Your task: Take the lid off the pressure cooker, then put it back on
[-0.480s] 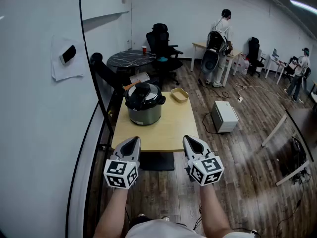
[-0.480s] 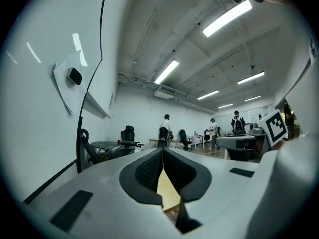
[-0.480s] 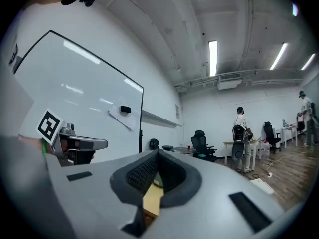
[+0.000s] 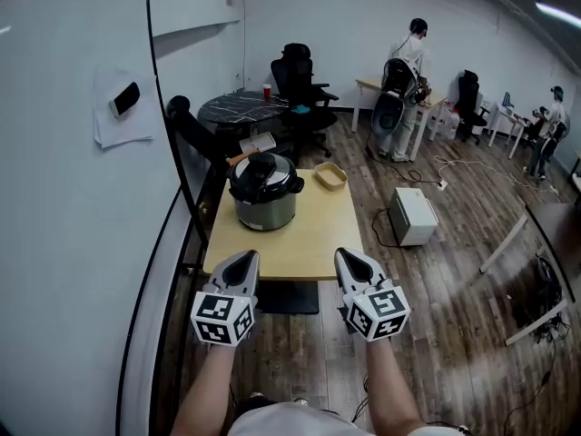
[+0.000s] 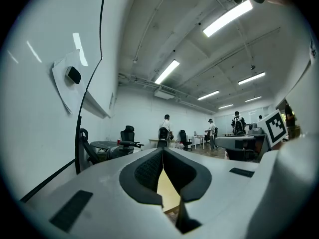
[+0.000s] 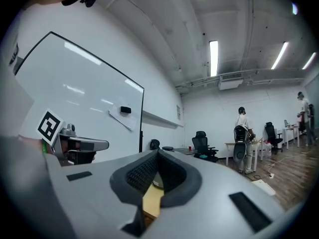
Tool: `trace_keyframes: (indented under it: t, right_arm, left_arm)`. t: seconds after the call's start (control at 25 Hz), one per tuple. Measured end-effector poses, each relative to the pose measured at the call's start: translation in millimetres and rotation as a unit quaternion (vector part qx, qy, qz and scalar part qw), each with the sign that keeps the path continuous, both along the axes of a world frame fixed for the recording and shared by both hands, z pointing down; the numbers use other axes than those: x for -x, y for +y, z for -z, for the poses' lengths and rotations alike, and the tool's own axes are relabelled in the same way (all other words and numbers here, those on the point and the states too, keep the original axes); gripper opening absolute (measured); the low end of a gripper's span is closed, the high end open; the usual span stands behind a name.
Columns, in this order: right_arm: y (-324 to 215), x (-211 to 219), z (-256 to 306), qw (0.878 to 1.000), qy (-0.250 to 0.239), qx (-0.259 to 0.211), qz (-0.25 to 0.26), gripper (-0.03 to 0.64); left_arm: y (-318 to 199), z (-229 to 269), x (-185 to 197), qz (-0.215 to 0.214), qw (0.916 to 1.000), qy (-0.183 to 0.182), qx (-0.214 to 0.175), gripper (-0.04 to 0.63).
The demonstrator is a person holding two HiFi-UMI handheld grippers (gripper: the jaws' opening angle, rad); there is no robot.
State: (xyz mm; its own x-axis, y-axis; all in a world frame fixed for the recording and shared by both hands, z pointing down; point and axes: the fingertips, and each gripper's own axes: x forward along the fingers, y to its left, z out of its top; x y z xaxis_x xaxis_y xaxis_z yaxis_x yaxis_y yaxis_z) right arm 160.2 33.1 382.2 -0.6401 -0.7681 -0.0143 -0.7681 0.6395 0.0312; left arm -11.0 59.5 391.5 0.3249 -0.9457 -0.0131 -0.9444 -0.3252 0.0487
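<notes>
On far part of wooden table [image 4: 304, 234]: pressure cooker [image 4: 265, 203], lid [image 4: 264, 176] seated. Left gripper [image 4: 242, 260] and right gripper [image 4: 349, 258] pinched closed, empty, well short of it. Lid probably heavy, rigid; grasp black top handle [image 4: 263, 163].

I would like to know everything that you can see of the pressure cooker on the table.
The pressure cooker has a round body that looks like silvery metal and a black lid with a knob on top and handles at the sides. The lid is on. It stands upright on the far left part of the light wooden table, apart from a small tan tray. Only the table touches it.
</notes>
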Motion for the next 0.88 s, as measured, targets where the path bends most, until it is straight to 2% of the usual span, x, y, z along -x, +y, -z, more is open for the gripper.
trace_keyframes:
  t: [0.4,0.44,0.56,0.64,0.72,0.88]
  right_arm:
    - [-2,2,-1,1.000,-0.003,0.000,0.014,0.014]
    - [-2,3,-1,1.000,-0.004,0.000,0.019,0.055]
    - [-1,5,-1,1.000,-0.001,0.000,0.029,0.283]
    - [-2,6,0,1.000,-0.003,-0.004,0.031,0.383]
    - [-4,8,2,0.999,-0.003,-0.007,0.032,0.423]
    - [-8,11,4,0.999,0.002,-0.010,0.037,0.426]
  left_arm:
    - [0,-3,-2,0.009,1.0000,0.002,0.002,0.014]
    - [0,-4,-3,0.010,0.9999,0.003,0.003,0.014]
    - [1,-5,-5,0.011,0.9999,0.005,0.005,0.014]
    - [1,-4,-5,0.012,0.9999,0.004,0.004,0.014]
    - [1,-2,-4,0.014,0.9999,0.004,0.002,0.014]
    - [0,-1,-1,0.017,0.9998,0.005,0.000,0.014]
